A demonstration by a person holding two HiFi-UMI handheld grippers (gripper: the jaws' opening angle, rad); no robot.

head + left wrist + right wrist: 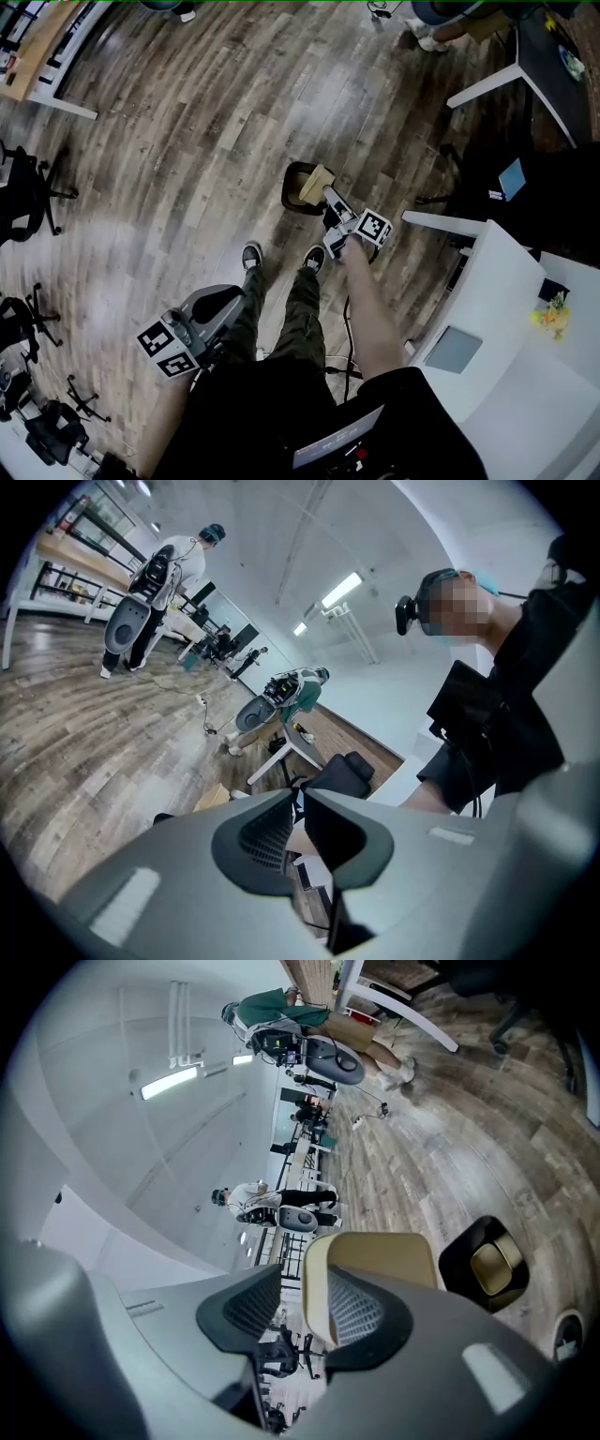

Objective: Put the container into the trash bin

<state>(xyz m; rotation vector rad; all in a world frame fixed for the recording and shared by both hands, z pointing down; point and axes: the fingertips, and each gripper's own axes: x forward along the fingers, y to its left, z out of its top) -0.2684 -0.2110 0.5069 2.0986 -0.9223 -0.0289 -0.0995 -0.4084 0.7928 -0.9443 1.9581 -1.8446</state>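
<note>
A tan, shallow container (380, 1260) lies between the jaws of my right gripper (292, 1283), its rim against the right finger (361, 1312). The left finger stands clear of it, so the jaws are open. In the head view this gripper (328, 194) reaches over a black trash bin (291, 184) on the wood floor, with the container (316, 183) above the bin's opening. The bin (459, 1260) shows another tan piece (494, 1267) inside. My left gripper (300, 799) is shut and empty, held low by the person's left leg (225, 300).
A white desk (506, 281) with yellow flowers (551, 314) stands close on the right. Black office chairs (28, 187) line the left side. White desk legs (487, 84) are at the top right. The person's shoes (281, 258) are just behind the bin.
</note>
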